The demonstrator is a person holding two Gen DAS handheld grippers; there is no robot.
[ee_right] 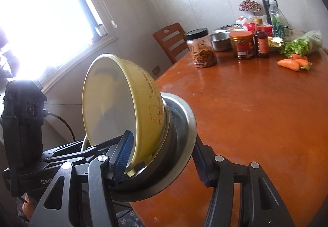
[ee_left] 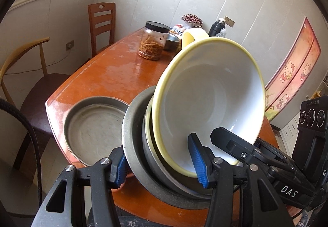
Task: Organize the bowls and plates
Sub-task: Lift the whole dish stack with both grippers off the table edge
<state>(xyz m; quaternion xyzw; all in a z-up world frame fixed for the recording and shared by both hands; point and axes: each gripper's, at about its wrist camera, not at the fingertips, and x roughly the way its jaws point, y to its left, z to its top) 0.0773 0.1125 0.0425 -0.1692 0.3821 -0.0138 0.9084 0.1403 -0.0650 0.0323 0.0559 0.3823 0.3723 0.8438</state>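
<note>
A yellow bowl [ee_left: 209,91] [ee_right: 143,112] with a white inside sits nested in a steel bowl [ee_left: 148,130] [ee_right: 171,124], which rests in a flat grey metal plate [ee_left: 131,124] [ee_right: 185,122]. The stack is tilted and held over the near edge of the orange-brown table [ee_right: 256,114]. My left gripper [ee_left: 160,167] is shut across the stack's near rim, one blue pad under the plate and the other inside the yellow bowl. My right gripper [ee_right: 162,160] clamps the opposite side the same way, and its finger [ee_left: 227,143] shows inside the bowl. A second grey metal plate [ee_left: 96,124] lies flat on the table.
A snack jar [ee_left: 152,42] [ee_right: 203,50], a steel bowl [ee_right: 220,41], a red-labelled jar [ee_right: 244,44], bottles [ee_right: 261,42], greens and carrots [ee_right: 293,63] crowd the far end. Wooden chairs [ee_left: 101,24] [ee_left: 26,75] stand at the table's left.
</note>
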